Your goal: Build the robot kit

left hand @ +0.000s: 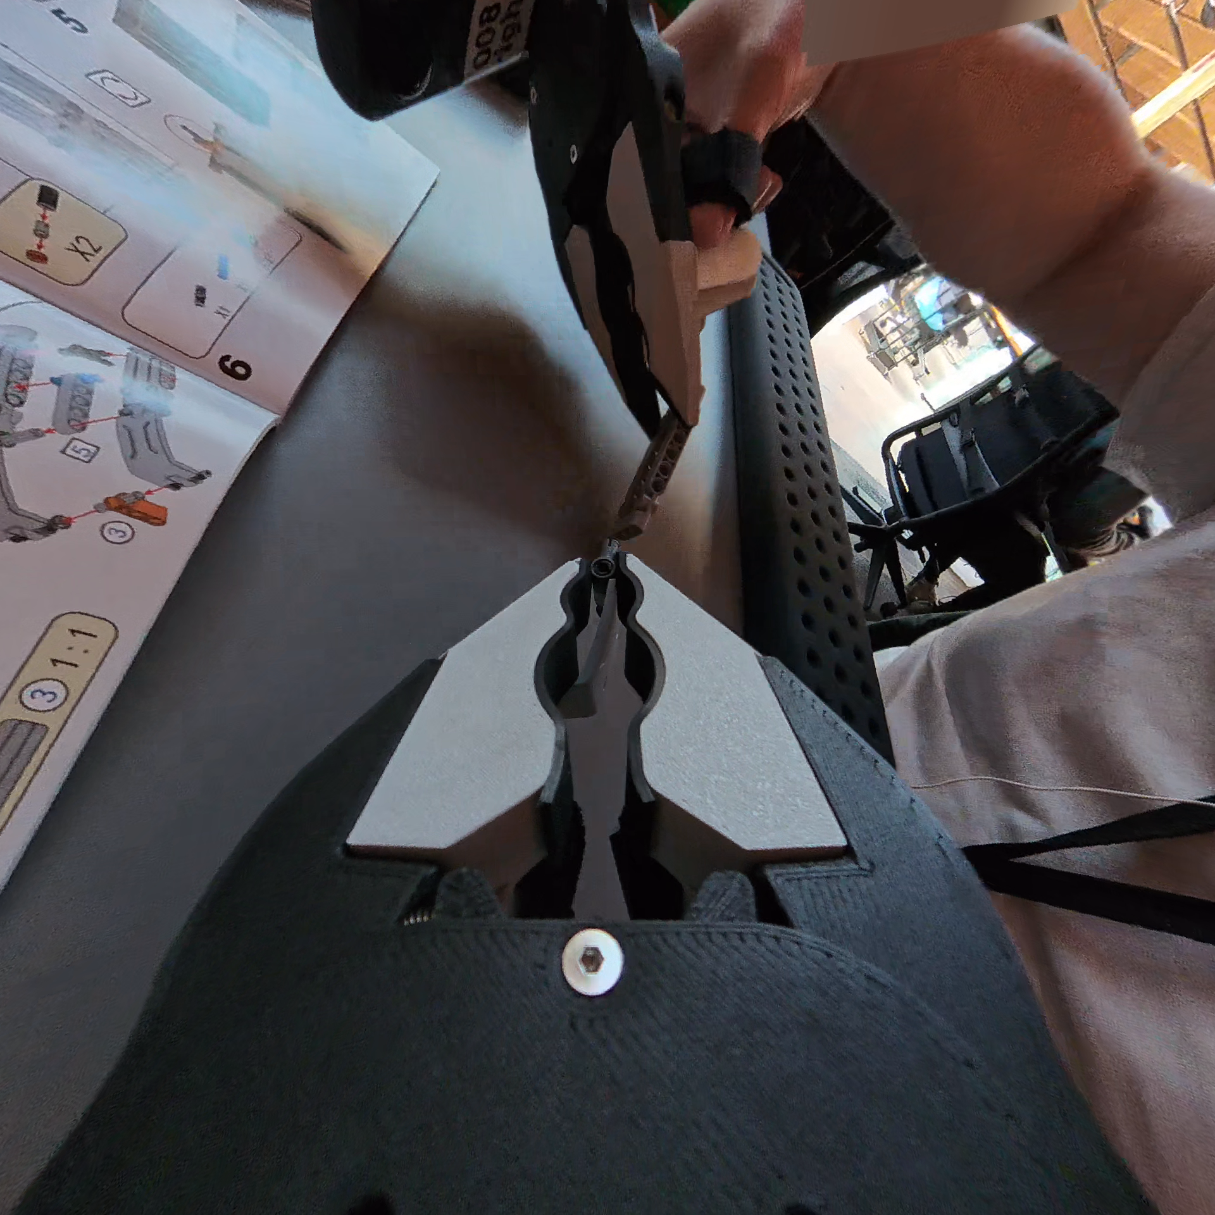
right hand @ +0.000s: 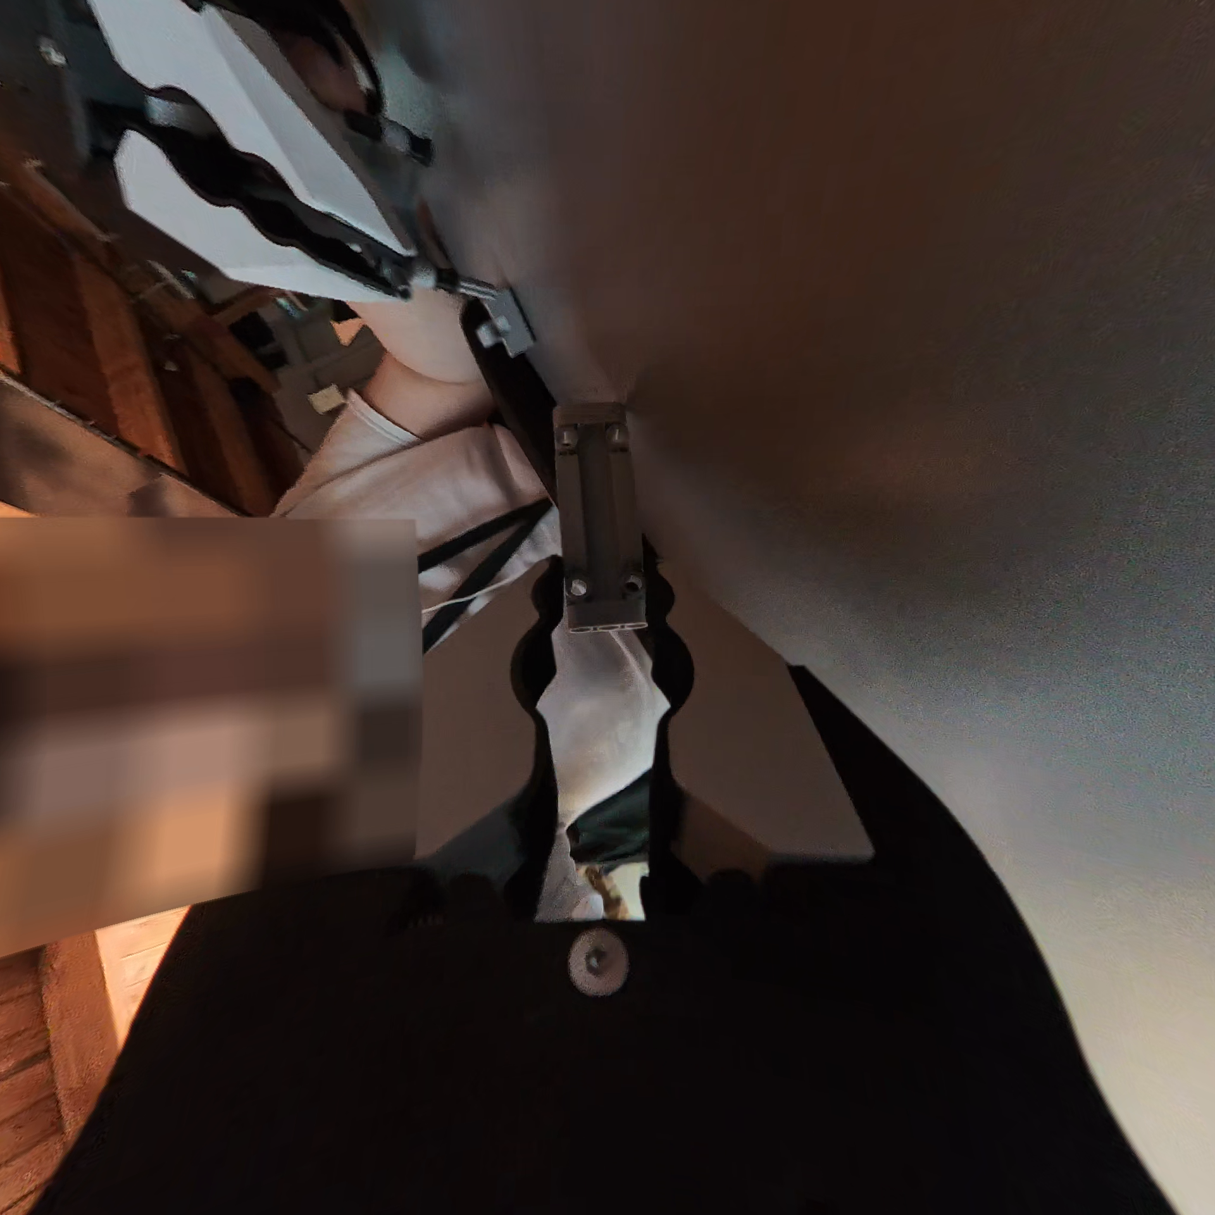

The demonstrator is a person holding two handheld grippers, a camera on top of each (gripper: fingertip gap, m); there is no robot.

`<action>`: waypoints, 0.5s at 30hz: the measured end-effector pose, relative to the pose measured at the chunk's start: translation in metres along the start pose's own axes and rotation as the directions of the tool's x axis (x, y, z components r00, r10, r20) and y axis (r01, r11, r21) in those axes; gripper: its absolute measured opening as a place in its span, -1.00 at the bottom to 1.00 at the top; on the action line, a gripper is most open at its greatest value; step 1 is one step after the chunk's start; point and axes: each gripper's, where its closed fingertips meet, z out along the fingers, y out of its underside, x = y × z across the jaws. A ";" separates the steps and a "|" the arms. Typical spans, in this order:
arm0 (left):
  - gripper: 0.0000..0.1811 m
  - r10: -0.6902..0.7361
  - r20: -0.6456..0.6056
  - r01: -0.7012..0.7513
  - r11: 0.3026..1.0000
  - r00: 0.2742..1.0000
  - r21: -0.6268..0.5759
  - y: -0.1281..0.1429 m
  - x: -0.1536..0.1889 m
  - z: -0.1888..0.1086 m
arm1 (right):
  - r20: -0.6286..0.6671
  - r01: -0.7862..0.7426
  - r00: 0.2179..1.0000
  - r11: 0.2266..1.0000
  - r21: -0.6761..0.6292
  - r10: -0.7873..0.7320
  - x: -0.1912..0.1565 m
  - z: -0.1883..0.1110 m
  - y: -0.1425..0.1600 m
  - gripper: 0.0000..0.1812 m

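1. Dark grey table (left hand: 368, 657) fills most of both views, and a black strip full of round holes (left hand: 799, 500) runs along its right edge.
2. An open instruction booklet (left hand: 164, 276) with drawings of toy parts lies flat on the far left of the table.
3. The left gripper (left hand: 603, 571) has its two fingers shut tight on a small black pin (left hand: 603, 567) right at their tips.
4. The pin points away from the camera, toward the grey beam, and its round open end faces the camera.
5. A dark curved bar (left hand: 595, 664) also sits in the gap between those fingers, nearer the camera.
6. The right gripper (right hand: 601, 592) is shut on a long grey beam with holes (right hand: 599, 519).
7. In the right wrist view, the beam's long side runs straight away from the camera, in line with the fingers.
8. In the left wrist view, that beam (left hand: 651, 480) hangs down from the far gripper's tips, slanting toward the pin, with its low end just beside it.
9. A hand (left hand: 736, 92) holds the right gripper at the far right.
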 end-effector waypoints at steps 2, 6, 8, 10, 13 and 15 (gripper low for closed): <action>-0.94 -0.011 -0.013 0.011 1.000 1.000 0.013 -0.002 0.002 -0.003 | -0.103 -0.071 0.993 0.995 -0.075 0.064 0.002 -0.007 0.008 -0.74; -0.95 0.009 -0.039 -0.008 0.999 0.999 0.040 -0.008 0.012 -0.008 | -0.185 -0.208 0.965 0.972 -0.106 0.186 -0.003 -0.015 -0.003 -0.73; -0.95 0.020 -0.057 -0.017 0.999 0.998 0.041 -0.009 0.017 -0.009 | -0.188 -0.235 0.957 0.971 -0.048 0.222 -0.004 -0.020 -0.023 -0.73; -0.95 0.023 -0.064 -0.021 0.999 0.998 0.034 -0.008 0.019 -0.007 | -0.167 -0.252 0.953 0.967 0.034 0.254 -0.006 -0.025 -0.044 -0.73; -0.95 0.019 -0.082 -0.017 1.000 0.996 0.026 -0.007 0.022 -0.006 | -0.245 -0.219 0.940 0.971 0.099 0.238 -0.001 -0.031 -0.058 -0.71; -0.95 0.015 -0.092 -0.013 1.000 0.996 0.029 -0.007 0.023 -0.005 | -0.280 -0.229 0.926 0.967 0.114 0.252 0.003 -0.030 -0.057 -0.56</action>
